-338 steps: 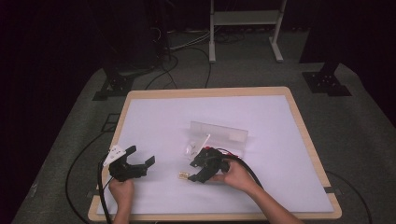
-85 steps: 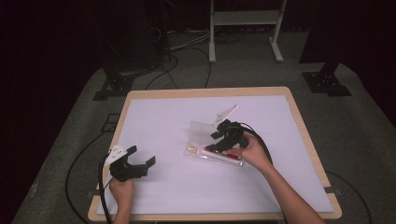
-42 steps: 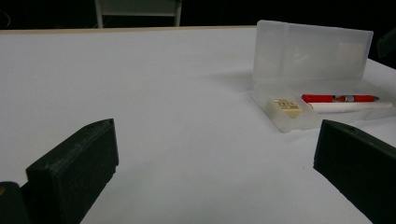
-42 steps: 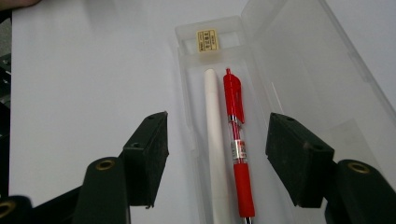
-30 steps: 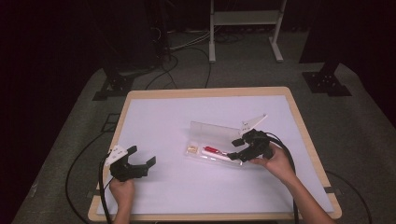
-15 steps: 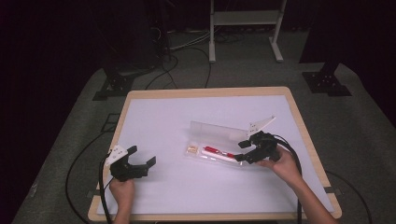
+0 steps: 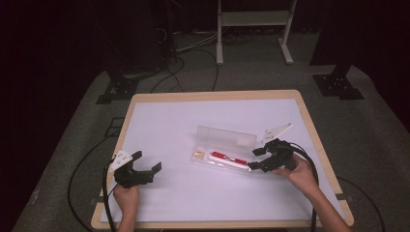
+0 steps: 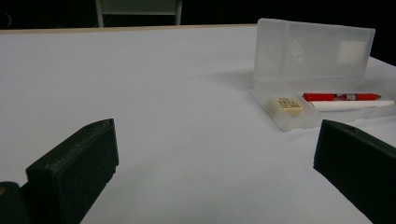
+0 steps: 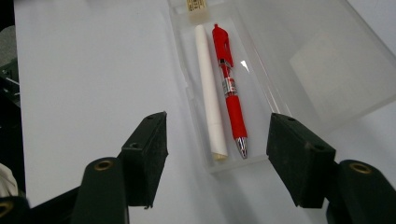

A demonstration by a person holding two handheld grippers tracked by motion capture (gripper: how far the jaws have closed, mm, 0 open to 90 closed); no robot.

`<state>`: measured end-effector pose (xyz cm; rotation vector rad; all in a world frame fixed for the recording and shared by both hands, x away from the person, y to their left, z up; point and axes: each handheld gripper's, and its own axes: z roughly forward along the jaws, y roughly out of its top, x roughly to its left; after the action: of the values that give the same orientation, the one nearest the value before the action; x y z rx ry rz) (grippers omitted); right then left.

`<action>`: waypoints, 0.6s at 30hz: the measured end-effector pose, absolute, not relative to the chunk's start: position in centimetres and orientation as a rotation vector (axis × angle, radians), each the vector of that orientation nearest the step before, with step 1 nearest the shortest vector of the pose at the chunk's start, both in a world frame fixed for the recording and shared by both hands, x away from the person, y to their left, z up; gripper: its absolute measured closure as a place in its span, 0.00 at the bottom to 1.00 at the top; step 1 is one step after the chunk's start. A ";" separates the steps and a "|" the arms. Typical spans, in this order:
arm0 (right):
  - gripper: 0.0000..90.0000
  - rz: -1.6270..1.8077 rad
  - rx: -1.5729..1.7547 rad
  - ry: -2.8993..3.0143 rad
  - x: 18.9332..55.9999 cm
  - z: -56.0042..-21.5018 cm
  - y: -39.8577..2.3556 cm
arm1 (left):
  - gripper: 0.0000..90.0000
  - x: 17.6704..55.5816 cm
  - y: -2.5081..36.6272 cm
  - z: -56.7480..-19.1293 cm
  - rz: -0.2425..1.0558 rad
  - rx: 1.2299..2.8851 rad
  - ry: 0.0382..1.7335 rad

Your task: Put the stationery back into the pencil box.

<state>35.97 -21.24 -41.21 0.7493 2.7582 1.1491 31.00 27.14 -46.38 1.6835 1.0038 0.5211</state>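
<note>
Gaping right tool [image 9: 217, 154], straddling case [image 9: 243, 161] end

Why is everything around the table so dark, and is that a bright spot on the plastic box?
High view: light falls on the white table alone, so the floor and stands behind sink into black. Right gripper view: a small glare patch sits on the clear pencil case beside the red pen. Left gripper view: the black jaws close to the lens look soft, and the case's raised lid looks milky.
</note>
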 end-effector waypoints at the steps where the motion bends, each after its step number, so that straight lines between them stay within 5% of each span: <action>1: 0.41 1.148 0.756 2.759 35.9 -41.2 -21.3 | 0.00 31.0 27.1 -46.4 0.522 1.684 1.004; 18: 0.41 1.139 0.776 2.762 35.2 -42.0 -22.4 | 0.00 31.0 27.1 -46.4 0.519 1.680 1.004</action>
<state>35.24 -22.44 -42.01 0.7756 2.7624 1.1386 31.01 27.11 -46.38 1.6798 1.0038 0.5192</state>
